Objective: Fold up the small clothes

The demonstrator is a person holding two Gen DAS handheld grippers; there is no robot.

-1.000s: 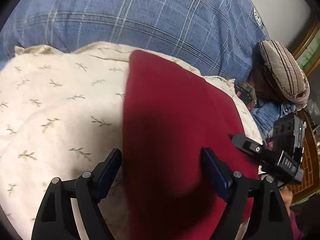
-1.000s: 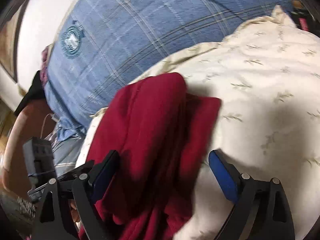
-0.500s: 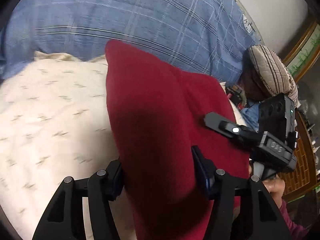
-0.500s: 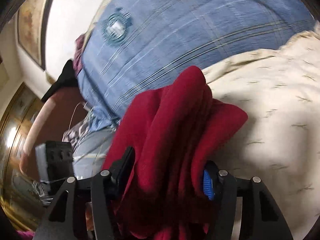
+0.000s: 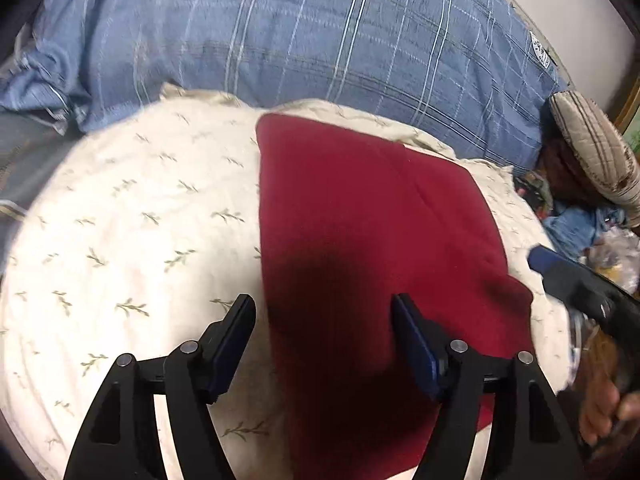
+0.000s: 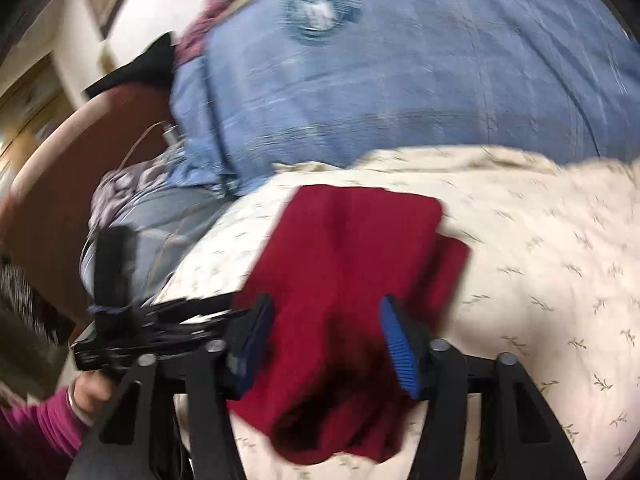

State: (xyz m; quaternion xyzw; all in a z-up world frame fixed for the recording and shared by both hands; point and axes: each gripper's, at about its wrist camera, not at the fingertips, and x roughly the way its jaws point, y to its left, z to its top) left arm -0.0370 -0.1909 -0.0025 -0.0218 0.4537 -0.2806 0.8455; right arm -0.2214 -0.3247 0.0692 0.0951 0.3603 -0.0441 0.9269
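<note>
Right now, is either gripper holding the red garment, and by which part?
Neither. The left gripper and right gripper both have open jaws above the red garment, which lies folded on the cream pillow.

A dark red garment (image 5: pixel 360 248) lies folded flat on the cream, leaf-printed cushion (image 5: pixel 132 240).

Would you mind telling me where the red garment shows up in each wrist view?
Left wrist: red garment fills centre, running down between the fingers.
Right wrist: red garment sits centre-low, bunched between the fingers.
Shared landmark: cream leaf-print cover beneath it.
</note>
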